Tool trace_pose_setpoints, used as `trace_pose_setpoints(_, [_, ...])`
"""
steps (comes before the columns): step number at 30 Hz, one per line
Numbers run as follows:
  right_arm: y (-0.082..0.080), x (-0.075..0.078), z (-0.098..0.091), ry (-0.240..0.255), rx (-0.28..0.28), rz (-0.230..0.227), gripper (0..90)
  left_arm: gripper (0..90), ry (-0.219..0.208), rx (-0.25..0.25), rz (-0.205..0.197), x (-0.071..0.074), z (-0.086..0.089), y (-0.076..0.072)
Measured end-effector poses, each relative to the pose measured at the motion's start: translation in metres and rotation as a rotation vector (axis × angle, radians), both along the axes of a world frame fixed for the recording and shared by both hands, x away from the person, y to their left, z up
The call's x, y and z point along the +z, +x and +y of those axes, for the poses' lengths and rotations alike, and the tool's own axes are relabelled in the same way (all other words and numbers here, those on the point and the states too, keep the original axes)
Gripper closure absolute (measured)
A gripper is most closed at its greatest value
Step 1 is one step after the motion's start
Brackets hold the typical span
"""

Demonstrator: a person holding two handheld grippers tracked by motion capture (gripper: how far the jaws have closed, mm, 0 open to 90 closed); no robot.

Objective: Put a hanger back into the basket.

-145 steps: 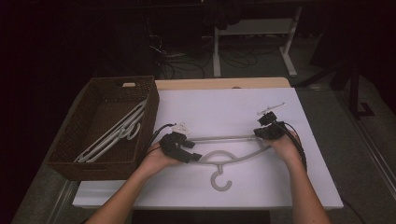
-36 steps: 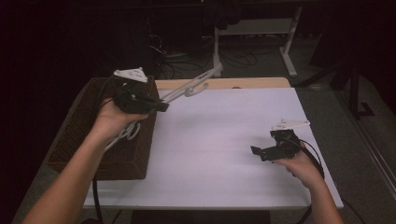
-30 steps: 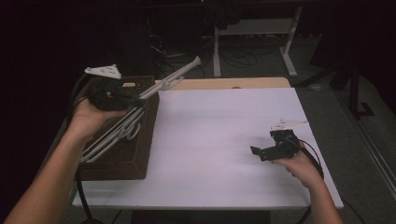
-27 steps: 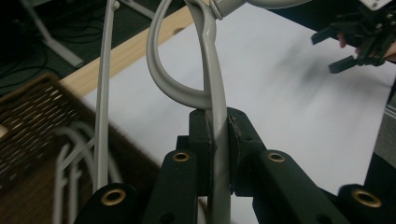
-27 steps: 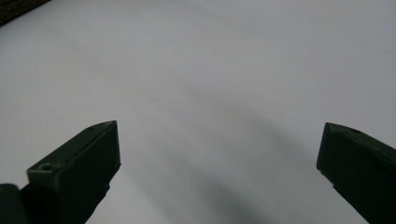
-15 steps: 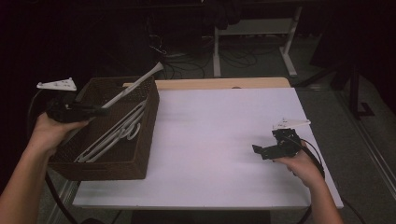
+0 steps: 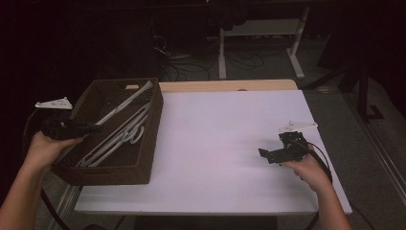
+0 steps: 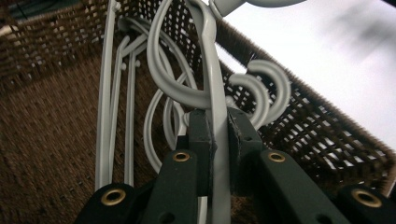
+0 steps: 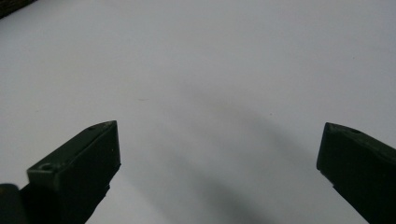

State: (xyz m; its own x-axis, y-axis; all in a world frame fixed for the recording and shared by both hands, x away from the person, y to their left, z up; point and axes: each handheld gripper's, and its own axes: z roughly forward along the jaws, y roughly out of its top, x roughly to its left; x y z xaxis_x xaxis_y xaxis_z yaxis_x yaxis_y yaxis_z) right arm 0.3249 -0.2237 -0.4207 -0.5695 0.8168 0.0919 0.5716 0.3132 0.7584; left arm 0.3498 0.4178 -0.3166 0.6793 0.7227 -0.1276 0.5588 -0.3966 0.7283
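— While the hanger [image 8: 215, 98] is lowered into the basket [image 7: 143, 158], how is it held?

— It is clamped by the left gripper [image 8: 219, 140] on one thin arm, just beside the curved neck. The jaws are closed narrow on the flat plastic. From the high view, the far end of the hanger is seen to rest near the back edge of the basket, at the left edge of the table [image 7: 230, 143].

— How will it be handled?

— It is judged light and stiff, but smooth, so it can slide or swing when it is gripped far from the middle. A grip close to the hook is preferred. Other hangers [image 7: 115, 139] are already laid inside, and the hooks may be caught together.

— And the right gripper [image 7: 274, 154]?

— It is kept wide apart and empty, low over the table near the right edge.
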Motion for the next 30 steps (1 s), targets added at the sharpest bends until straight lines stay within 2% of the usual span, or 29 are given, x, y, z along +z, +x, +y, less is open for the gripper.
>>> trace_pose_setpoints(8, [0.0,0.0,0.0,0.001,-0.001,0.002,0.0,81.8,0.045,-0.001,0.057,-0.026,-0.005,0.009])
trace_pose_setpoints(9, [0.0,0.0,0.0,0.002,0.001,0.0,0.0,80.4,0.04,0.004,0.055,-0.028,-0.005,0.01])
trace_pose_setpoints(10, [0.0,0.001,0.0,0.001,0.003,-0.002,0.0,75.1,0.043,0.009,0.056,-0.029,-0.005,0.01])
trace_pose_setpoints(12, [-0.001,0.001,0.0,0.002,0.004,-0.003,0.0,65.0,0.037,0.028,0.042,-0.029,-0.004,0.01])
trace_pose_setpoints(18, [-0.001,0.005,0.001,0.006,0.009,-0.009,0.0,52.3,-0.009,0.033,0.007,-0.021,-0.01,0.008])
trace_pose_setpoints(27, [-0.003,0.014,0.003,0.009,0.03,-0.024,0.0,35.7,-0.089,-0.042,-0.056,-0.006,-0.046,-0.002])
trace_pose_setpoints(30, [-0.006,0.022,0.004,0.021,0.046,-0.036,0.0,30.1,-0.101,-0.073,-0.076,-0.003,-0.063,-0.006])
